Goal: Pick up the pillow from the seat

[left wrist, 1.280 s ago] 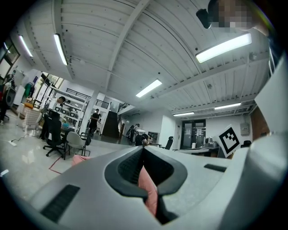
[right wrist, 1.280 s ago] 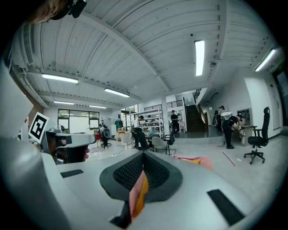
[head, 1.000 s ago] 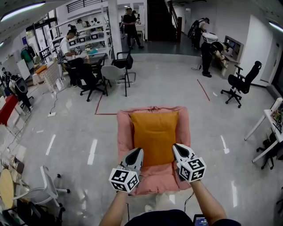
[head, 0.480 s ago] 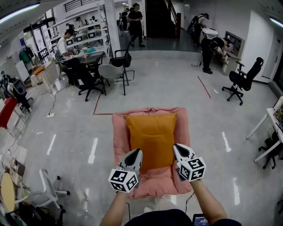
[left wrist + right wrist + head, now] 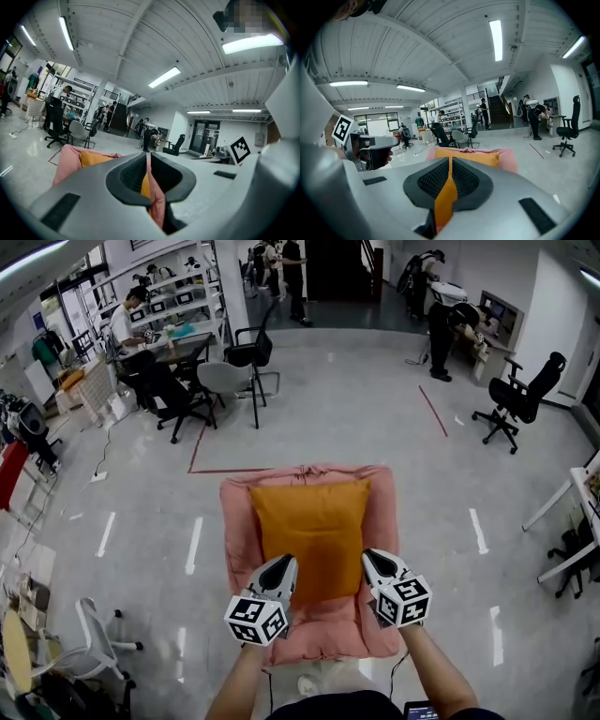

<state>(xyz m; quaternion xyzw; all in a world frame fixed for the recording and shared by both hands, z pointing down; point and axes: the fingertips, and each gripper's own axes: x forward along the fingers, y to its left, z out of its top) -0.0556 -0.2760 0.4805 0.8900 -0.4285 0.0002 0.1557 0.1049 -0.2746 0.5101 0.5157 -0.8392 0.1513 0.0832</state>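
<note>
An orange pillow [image 5: 309,526] lies flat on a pink cushioned seat [image 5: 234,535] in the middle of the head view. My left gripper [image 5: 282,565] hovers at the pillow's near left corner and my right gripper [image 5: 372,560] at its near right corner. Both point forward over the seat. In the left gripper view the jaws [image 5: 147,158] stand almost together; they have just been opening by a hair, and only pillow [image 5: 93,158] and seat [image 5: 65,161] colour shows through the slit. The right gripper's [image 5: 450,161] jaws are shut, with the pillow [image 5: 476,157] ahead of them.
A red tape line [image 5: 225,471] runs on the glossy floor behind the seat. Grey and black office chairs [image 5: 230,381] and desks stand at the back left, and several people work along the back. A black chair [image 5: 520,399] and a white table [image 5: 567,521] are at the right.
Both grippers have moved forward and down towards the pillow's near corners. The seat and pillow now sit closer and larger in the head view.
</note>
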